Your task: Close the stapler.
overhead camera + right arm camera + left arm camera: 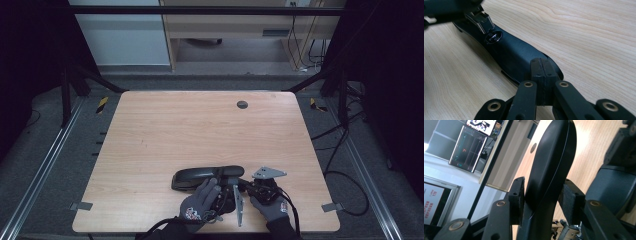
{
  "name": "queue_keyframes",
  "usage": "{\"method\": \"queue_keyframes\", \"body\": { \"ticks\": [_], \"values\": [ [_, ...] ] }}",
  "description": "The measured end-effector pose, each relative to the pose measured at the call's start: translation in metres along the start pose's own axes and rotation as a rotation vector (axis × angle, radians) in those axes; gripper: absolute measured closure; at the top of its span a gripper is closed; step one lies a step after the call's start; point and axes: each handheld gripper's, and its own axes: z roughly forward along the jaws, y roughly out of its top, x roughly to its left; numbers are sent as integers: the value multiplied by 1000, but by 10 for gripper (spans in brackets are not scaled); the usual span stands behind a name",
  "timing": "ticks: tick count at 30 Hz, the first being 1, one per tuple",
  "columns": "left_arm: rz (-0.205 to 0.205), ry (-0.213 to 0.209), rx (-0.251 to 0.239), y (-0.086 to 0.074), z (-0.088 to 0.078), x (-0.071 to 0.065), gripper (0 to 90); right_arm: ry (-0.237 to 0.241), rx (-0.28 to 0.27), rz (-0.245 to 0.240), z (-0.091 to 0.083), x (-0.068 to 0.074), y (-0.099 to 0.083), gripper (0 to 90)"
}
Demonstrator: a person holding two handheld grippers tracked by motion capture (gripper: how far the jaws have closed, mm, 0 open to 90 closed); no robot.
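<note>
A long black case [200,177] lies on the wooden table [200,130] near its front edge. In the left gripper view the case [551,165] stands between my jaws, and both pads [517,195] lie against its sides; my left gripper [543,198] is shut on it. From above, the left gripper [224,181] sits at the case's right half under a gloved hand. My right gripper [541,68] has its pads pressed together with nothing between them, the tips resting at the near end of the case [509,52]. From above, the right gripper [248,186] is just right of the case.
A round cable hole [242,104] sits at the far middle of the table. Metal frame rails [45,160] run along both sides, and cables [345,175] lie on the floor at the right. A monitor [471,148] stands beyond the table's far edge.
</note>
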Motion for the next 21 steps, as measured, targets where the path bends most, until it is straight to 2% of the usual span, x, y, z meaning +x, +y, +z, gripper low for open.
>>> {"method": "queue_keyframes", "body": {
  "ticks": [9, 13, 17, 18, 21],
  "values": [
    [19, -17, 7, -1, 3, -6, 555, -21, -13, 8, -4, -4, 0, 900],
    [14, -25, 3, -1, 3, -5, 549, -27, -20, 16, -7, -7, 0, 900],
    [7, -46, -18, 1, 2, -4, 472, -35, -24, 26, -9, -9, -1, 900],
    [0, -64, -23, 2, 1, -3, 451, -40, -27, 23, -9, -10, -1, 900],
    [-59, -109, -46, 3, -1, 1, 425, -45, -31, 25, -10, -12, -1, 900]
  ]
}}
